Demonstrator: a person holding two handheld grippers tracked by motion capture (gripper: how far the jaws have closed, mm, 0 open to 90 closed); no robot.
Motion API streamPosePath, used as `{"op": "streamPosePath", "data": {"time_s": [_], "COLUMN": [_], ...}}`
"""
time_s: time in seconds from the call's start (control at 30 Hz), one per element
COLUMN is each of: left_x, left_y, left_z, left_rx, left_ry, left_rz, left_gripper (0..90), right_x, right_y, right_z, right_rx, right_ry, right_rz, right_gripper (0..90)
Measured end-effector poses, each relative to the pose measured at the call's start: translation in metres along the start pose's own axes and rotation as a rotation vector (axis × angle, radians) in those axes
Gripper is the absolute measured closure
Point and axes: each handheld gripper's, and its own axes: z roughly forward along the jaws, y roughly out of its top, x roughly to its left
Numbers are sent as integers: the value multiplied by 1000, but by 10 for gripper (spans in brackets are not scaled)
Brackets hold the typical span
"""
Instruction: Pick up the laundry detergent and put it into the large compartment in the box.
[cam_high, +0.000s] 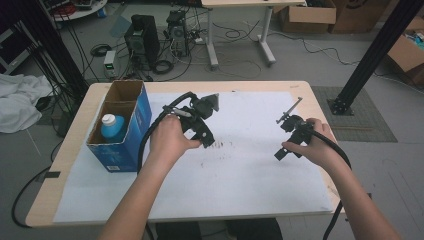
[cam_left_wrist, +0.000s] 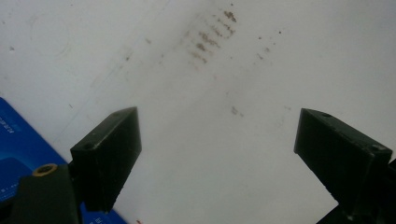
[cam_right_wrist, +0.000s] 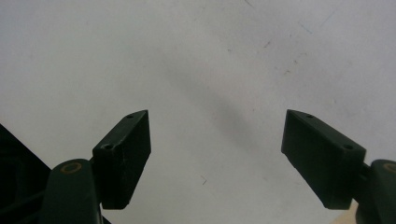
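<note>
My left gripper (cam_high: 206, 142) is held in a hand over the middle of the white sheet (cam_high: 240, 175), just right of the blue box (cam_high: 122, 132). Its jaws point down at the sheet and stand wide apart with nothing between them; in the left gripper view my left gripper (cam_left_wrist: 217, 140) hangs above brown smudges (cam_left_wrist: 210, 37). My right gripper (cam_high: 281, 155) is held over the sheet's right side, also open and empty. In the right gripper view my right gripper (cam_right_wrist: 217, 140) faces bare white sheet.
An open blue cardboard box stands at the table's left, holding a blue bottle with a white cap (cam_high: 111, 125). A corner of the box (cam_left_wrist: 18, 149) shows in the left gripper view. Black cables (cam_high: 150, 135) trail from both grippers. Beyond the table are computers, cables and boxes.
</note>
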Motion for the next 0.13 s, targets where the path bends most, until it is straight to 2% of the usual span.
{"op": "streamPosePath", "data": {"time_s": [0.13], "left_x": [1], "left_y": [0], "left_z": [0], "left_rx": [2], "left_ry": [2], "left_rz": [-2], "left_gripper": [155], "right_x": [1], "right_y": [0], "right_z": [0], "right_rx": [-2], "right_ry": [1], "right_rz": [3], "right_gripper": [242]}}
